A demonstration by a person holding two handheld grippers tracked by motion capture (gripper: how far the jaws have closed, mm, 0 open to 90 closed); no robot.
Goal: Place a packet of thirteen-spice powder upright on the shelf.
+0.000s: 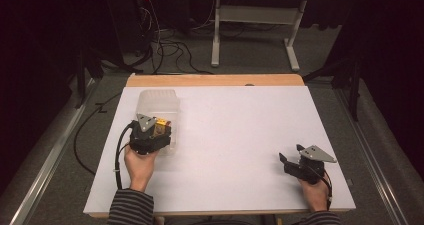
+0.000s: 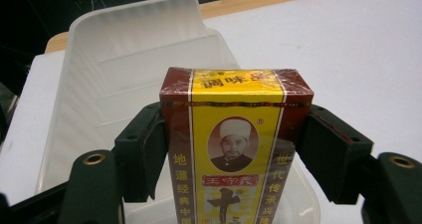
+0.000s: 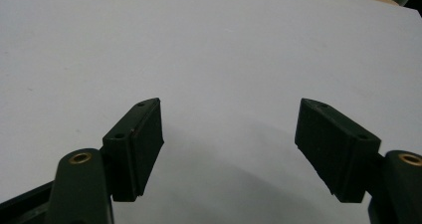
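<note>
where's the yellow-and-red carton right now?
The yellow-and-red carton is clamped in the left hand-held gripper, over the clear plastic tray at the white table's left side in the high view.

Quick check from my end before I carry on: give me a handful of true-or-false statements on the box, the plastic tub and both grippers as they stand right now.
1. The left gripper is clamped on a red and yellow box. True.
2. The box is lying flat on the bare table. False: it is held upright between the jaws, over the near end of the clear plastic tub.
3. The right gripper holds a second box. False: its jaws stand open over the white table with nothing between them.
4. The tub sits at the left side of the table in the high view. True.
5. The two grippers are touching each other. False: they are far apart, at opposite sides of the table.
</note>
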